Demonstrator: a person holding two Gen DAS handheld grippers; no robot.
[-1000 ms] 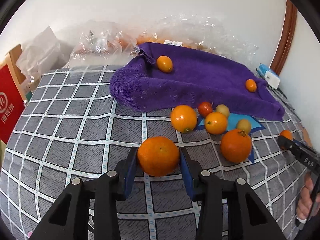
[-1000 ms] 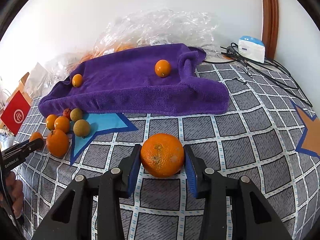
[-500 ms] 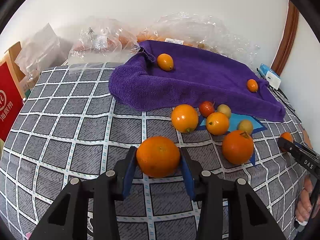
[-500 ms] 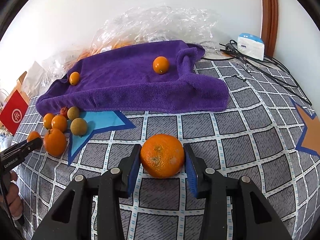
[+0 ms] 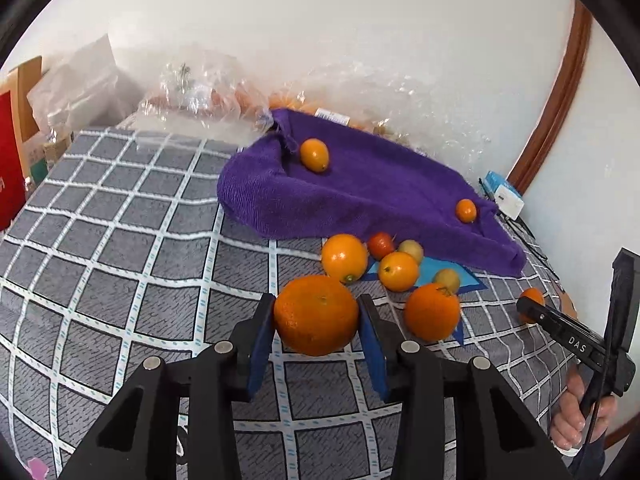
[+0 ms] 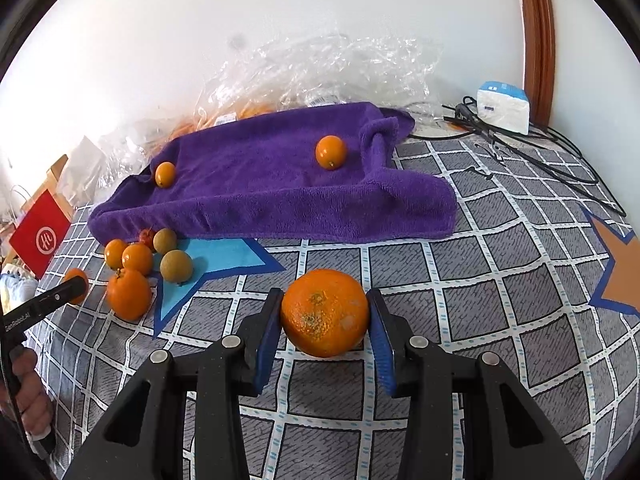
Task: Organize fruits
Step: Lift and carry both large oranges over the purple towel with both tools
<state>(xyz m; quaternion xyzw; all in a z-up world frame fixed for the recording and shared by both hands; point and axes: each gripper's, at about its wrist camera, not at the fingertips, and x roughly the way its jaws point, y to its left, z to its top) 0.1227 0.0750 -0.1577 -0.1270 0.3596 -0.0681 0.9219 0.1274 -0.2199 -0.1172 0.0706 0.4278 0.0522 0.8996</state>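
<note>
Left gripper clamps one orange; right gripper another — plastic bags perhaps hold fruit.

Your left gripper has one orange between its jaws, your right gripper another, both over the checked bedcover. Beyond them a towel lies on the bed with two small fruits on it, one toward each end. A cluster of fruit sits just before the towel's near edge. Plastic bags lie behind the towel, against the wall. A box and cables lie to the towel's right.
</note>
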